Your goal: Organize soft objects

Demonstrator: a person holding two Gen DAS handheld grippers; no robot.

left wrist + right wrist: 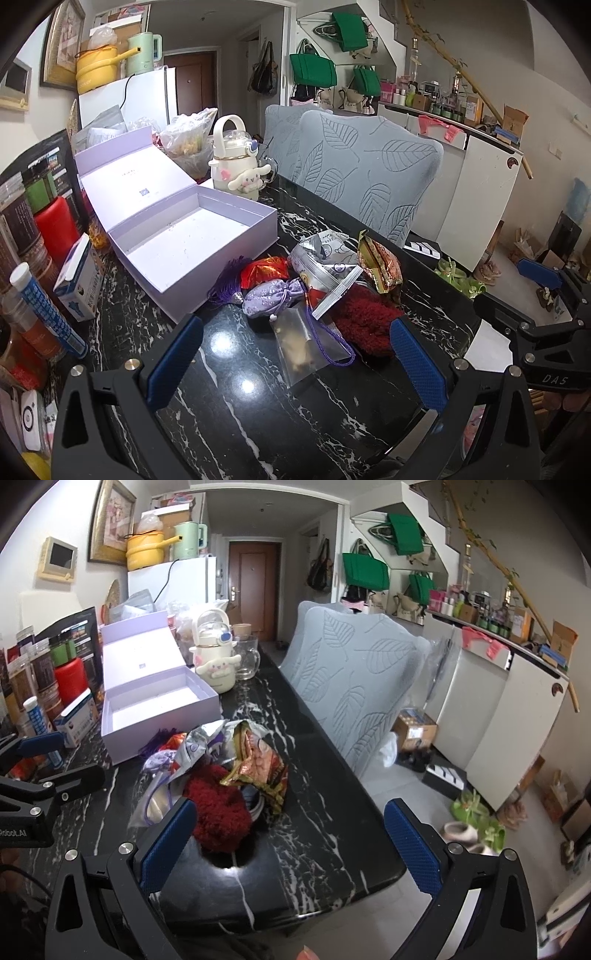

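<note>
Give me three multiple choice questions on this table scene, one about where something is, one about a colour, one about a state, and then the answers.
1. Where is the box relative to the pile of soft items?
A. On the left gripper's left of the pile
B. On top of the pile
C. On the floor

2. What colour is the fluffy item nearest the grippers?
A. Green
B. Dark red
C. White

3. How do the left gripper and right gripper stand?
A. Both shut on items
B. One open, one shut
C. Both open and empty

Answers: 1 A, the box sits on the table left of the pile in both views. 2 B, its fuzz is dark red. 3 C, both sets of jaws are spread wide with nothing between them.
</note>
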